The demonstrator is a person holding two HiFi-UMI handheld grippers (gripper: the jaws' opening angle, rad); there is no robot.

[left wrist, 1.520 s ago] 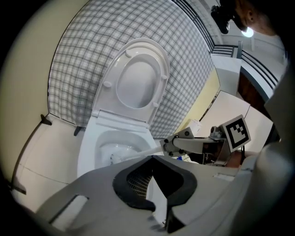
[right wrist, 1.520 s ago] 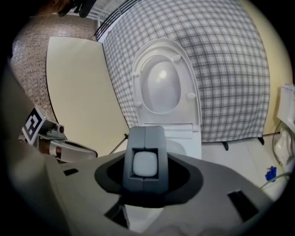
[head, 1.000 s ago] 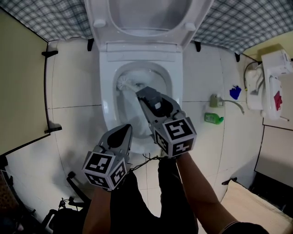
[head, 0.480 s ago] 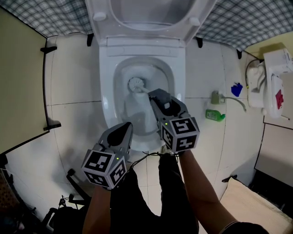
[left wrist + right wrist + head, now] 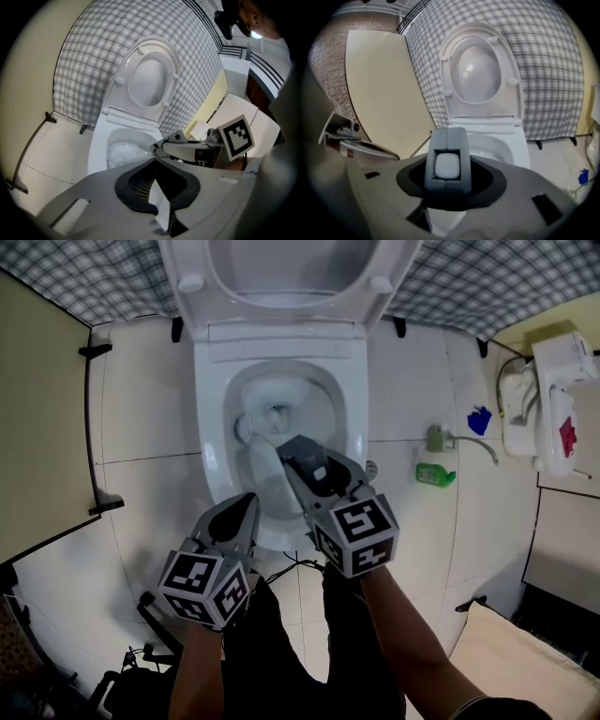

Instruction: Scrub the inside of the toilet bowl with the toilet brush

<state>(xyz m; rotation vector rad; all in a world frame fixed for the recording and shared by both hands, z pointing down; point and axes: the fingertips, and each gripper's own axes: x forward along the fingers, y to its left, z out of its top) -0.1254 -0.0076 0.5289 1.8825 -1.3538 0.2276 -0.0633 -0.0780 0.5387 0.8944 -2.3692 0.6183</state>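
One toilet brush [image 5: 251, 427], bristle head down inside the toilet bowl [image 5: 212, 432] against the left side of the basin, white handle running back up into the right gripper [image 5: 292, 448]. Clamped there by jaws closed round the handle's end, visible in the right gripper view as a pale rounded square framed in grey. Left gripper [image 5: 246, 506] poised just over the bowl's front rim, jaws pressed tip to tip, gripping nothing. Two cubes, one per gripper, faced with black-and-white square markers: patterns only, not letters. One seat and lid [image 5: 291, 268] tipped upright, with four round bumpers counted on the underside in the right gripper view. One green bottle [image 5: 436, 475] on the floor tiles to the right, label too small to read. One white wall unit [image 5: 553, 395] further right, bearing a red mark of unclear shape.
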